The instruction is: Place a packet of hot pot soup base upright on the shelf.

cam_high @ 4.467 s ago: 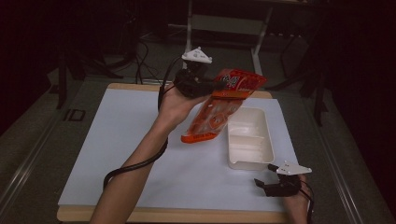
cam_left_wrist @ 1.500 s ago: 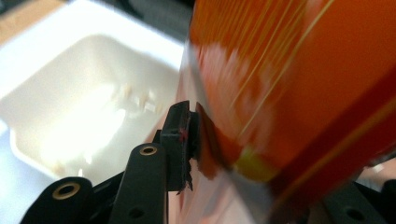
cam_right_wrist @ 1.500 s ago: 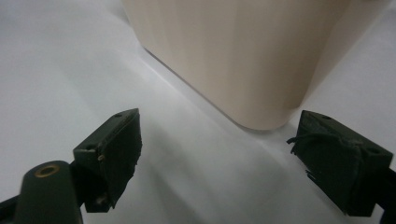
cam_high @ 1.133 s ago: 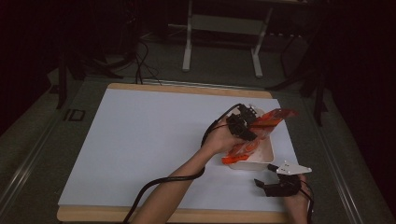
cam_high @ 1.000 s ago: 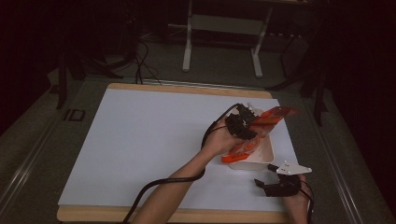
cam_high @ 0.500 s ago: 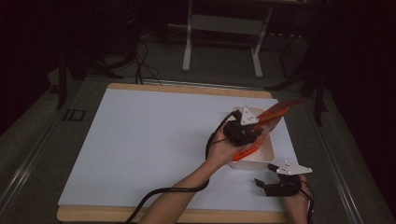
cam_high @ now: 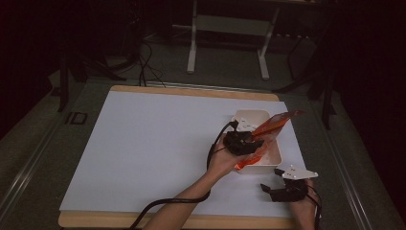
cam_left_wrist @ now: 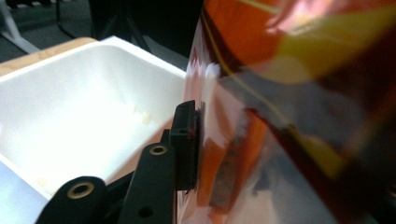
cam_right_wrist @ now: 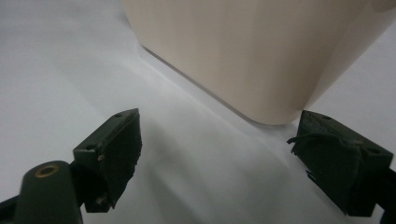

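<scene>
Orange snack packet [cam_high: 268, 132] stood tilted in the white tray [cam_high: 275, 155] near the table's right edge, its lower end down inside the tray and its upper end leaning out past the far rim, as the high view showed. From up there the left gripper [cam_high: 249, 142] sat over the tray's near half, pressed against the packet, but the person's left hand [cam_high: 222, 160] and the gripper body hid how the jaws stood. The left gripper view settled more: one black pad [cam_left_wrist: 186, 140] lay flat against the packet's glossy face [cam_left_wrist: 289, 116], with the tray's pale inside [cam_left_wrist: 84, 112] open to the left of it. The opposite jaw was hidden behind the packet there, so the grasp appeared to be on the packet, and the jaws had just been opening a little with the packet between them.

The right gripper [cam_high: 282, 189] rested on the white sheet [cam_high: 158, 143] just short of the tray's near right corner. The high view gave only its dark outline; the right gripper view showed both of its jaws spread wide with nothing between them, the tray's rounded outer wall [cam_right_wrist: 243, 56] close ahead, and bare sheet [cam_right_wrist: 70, 60] beneath.
</scene>
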